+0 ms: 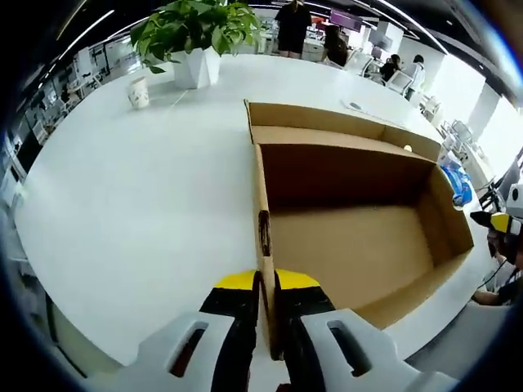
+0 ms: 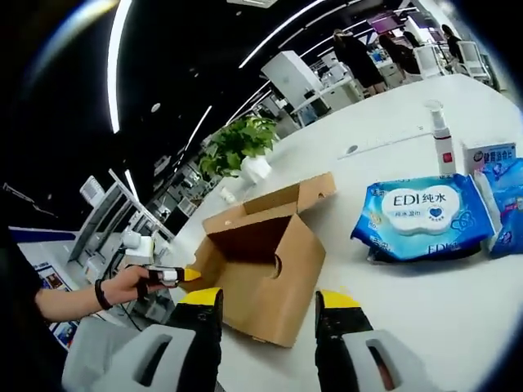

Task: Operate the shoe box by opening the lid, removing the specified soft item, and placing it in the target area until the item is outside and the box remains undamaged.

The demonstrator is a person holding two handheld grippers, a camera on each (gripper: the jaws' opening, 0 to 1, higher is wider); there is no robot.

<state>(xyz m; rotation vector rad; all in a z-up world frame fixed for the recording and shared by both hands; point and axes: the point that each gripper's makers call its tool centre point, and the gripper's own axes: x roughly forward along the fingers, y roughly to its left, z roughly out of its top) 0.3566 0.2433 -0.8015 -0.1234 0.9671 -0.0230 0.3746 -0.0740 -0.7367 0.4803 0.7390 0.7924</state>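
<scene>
A brown cardboard shoe box (image 1: 351, 245) lies on the white table (image 1: 147, 196) with its lid (image 1: 327, 121) folded back on the far side; its inside looks bare. My left gripper (image 1: 268, 298) is shut on the box's near end wall. In the right gripper view a hand holds that left gripper (image 2: 167, 276) against the box's (image 2: 261, 278) far-left end. My right gripper (image 2: 268, 306) stands open in front of the box's near end, holding nothing. A blue soft wipes pack (image 2: 421, 214) rests on the table right of the box, also seen as a blue pack (image 1: 456, 181).
A potted plant (image 1: 198, 37) and a paper cup (image 1: 139, 91) stand at the table's far end. A pump bottle (image 2: 442, 140), a small carton (image 2: 489, 155) and another blue pack (image 2: 508, 204) sit beyond the wipes. People stand in the background.
</scene>
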